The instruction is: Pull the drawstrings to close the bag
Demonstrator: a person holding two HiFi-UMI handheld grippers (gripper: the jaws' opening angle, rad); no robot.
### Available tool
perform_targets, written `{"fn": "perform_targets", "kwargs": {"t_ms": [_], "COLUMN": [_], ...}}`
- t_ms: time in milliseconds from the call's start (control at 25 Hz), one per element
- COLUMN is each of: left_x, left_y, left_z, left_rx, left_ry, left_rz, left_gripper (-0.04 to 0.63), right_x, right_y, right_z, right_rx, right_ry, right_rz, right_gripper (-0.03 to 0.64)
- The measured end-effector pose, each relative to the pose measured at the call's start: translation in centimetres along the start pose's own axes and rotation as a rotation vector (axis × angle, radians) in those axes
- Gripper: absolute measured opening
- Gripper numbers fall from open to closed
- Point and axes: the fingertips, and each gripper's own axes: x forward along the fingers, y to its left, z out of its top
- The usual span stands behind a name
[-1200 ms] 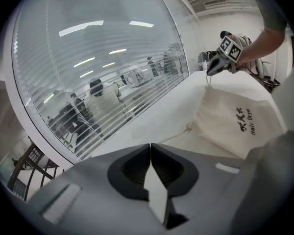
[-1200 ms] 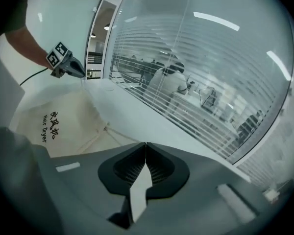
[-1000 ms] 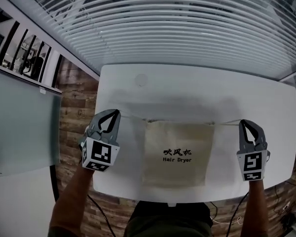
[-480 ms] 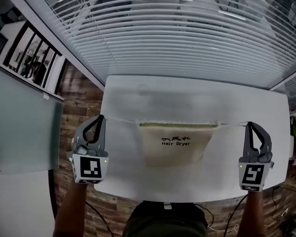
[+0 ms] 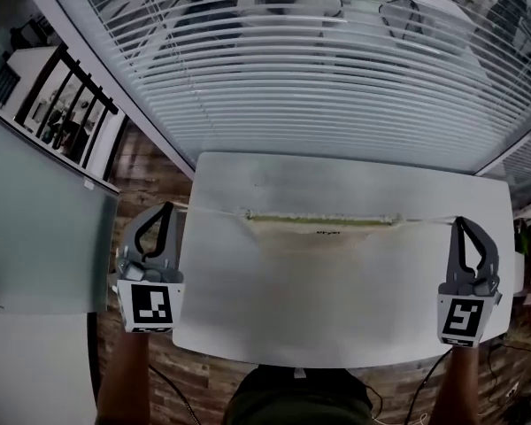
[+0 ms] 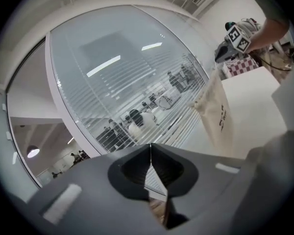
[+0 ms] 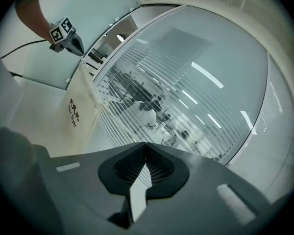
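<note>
The cream drawstring bag [image 5: 319,229] with black print hangs above the white table [image 5: 336,308], seen nearly edge-on from above. Its gathered mouth is stretched into a straight line. Taut drawstrings [image 5: 208,211] run from both ends of the mouth. My left gripper [image 5: 166,205] is shut on the left string, off the table's left edge. Out at the far right, my right gripper [image 5: 465,220] is shut on the other string. In the left gripper view the bag [image 6: 215,114] dangles below the right gripper [image 6: 231,42]. The right gripper view shows the bag [image 7: 78,112] under the left gripper [image 7: 72,42].
A glass wall with white blinds [image 5: 336,87] runs behind the table. Brown wood floor [image 5: 146,175] and a glass partition [image 5: 44,237] lie to the left. The person's forearms [image 5: 128,379] reach in from below.
Both grippers have moved apart and upward. The bag has left the tabletop and now hangs between them, its mouth pulled straight and the strings tight.
</note>
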Motion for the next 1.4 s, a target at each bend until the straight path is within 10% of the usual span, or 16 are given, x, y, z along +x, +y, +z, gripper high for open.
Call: {"fn": "perform_targets", "kwargs": {"t_ms": [1400], "left_x": [-3.9], "left_y": [9.7], "left_z": [0.2], "left_rx": [-0.221], "left_ry": [-0.031], "left_rz": [0.171], "left_gripper": [0.011], "right_x": [-2.2], "right_y": [-8.5], "right_z": [-1.9], "right_rx": [0.098], "right_ry": [-0.027], "right_rz": [-0.189], "right_gripper": [0.014]}}
